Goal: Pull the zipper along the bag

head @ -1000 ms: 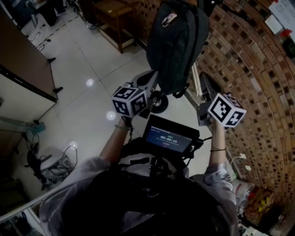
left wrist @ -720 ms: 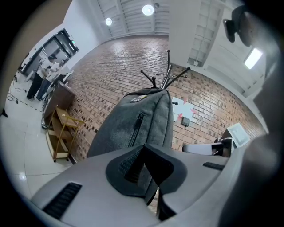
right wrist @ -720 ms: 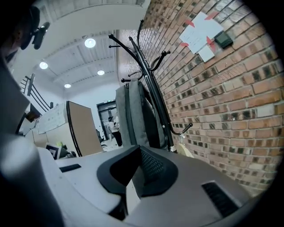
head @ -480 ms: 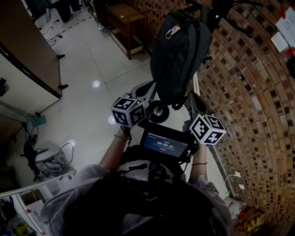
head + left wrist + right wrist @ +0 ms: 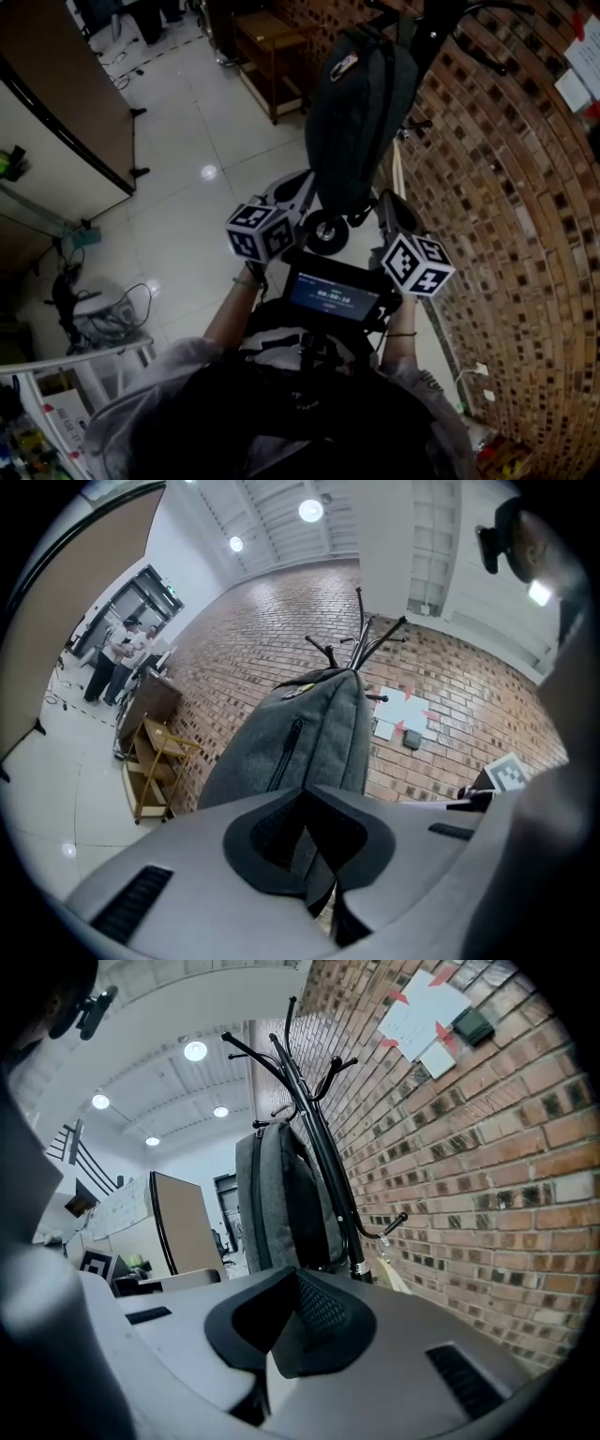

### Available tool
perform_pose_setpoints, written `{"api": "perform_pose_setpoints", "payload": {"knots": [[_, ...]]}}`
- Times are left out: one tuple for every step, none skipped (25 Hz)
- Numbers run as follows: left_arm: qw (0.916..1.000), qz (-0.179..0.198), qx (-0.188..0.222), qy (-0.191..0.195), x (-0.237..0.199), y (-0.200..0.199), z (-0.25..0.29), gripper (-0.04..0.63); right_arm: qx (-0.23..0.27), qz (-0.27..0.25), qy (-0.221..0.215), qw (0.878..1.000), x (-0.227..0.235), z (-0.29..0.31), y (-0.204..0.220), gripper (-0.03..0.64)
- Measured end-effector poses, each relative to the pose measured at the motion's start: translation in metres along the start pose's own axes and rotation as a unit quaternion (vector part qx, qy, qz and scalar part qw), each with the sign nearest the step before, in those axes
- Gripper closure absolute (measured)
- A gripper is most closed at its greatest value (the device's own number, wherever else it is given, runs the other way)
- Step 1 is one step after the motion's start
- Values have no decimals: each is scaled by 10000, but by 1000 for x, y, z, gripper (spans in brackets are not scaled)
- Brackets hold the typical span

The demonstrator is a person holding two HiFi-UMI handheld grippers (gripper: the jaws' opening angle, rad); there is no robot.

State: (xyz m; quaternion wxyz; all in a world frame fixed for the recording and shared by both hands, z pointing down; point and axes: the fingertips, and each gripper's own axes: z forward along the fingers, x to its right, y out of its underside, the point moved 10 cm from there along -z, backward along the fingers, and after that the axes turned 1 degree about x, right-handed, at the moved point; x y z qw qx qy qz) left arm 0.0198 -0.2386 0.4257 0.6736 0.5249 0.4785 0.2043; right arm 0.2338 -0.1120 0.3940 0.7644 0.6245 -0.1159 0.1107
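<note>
A dark grey backpack [image 5: 361, 112] hangs upright from a black coat stand [image 5: 314, 1138] by the brick wall. Its front pocket zipper [image 5: 286, 747] runs down the face and is seen in the left gripper view. My left gripper [image 5: 302, 185] sits just below and left of the bag's bottom, jaws shut and holding nothing. On the other side my right gripper [image 5: 392, 204] is below and right of the bag, near the wall, also shut and holding nothing. In the right gripper view the backpack [image 5: 281, 1199] is seen edge-on, still apart from the jaws.
A black wheel [image 5: 323, 230] sits on the floor under the bag. A wooden shelf trolley [image 5: 267, 47] stands beyond it to the left. The brick wall [image 5: 506, 187] closes off the right side. A small screen [image 5: 333, 295] hangs at the person's chest. Glossy white floor tiles [image 5: 187, 216] spread to the left.
The right gripper has come down and inward, from out by the wall to beside the bag's lower right. The left gripper has barely moved. The head view has shifted a little.
</note>
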Motion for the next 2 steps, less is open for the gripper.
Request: {"api": "perform_pose_setpoints", "payload": {"knots": [[10000, 9, -1, 10, 3, 2, 1, 588, -3, -5, 1, 10000, 2, -1, 0, 620], [10000, 17, -3, 19, 7, 4, 2, 588, -6, -9, 2, 10000, 5, -3, 0, 620]]}}
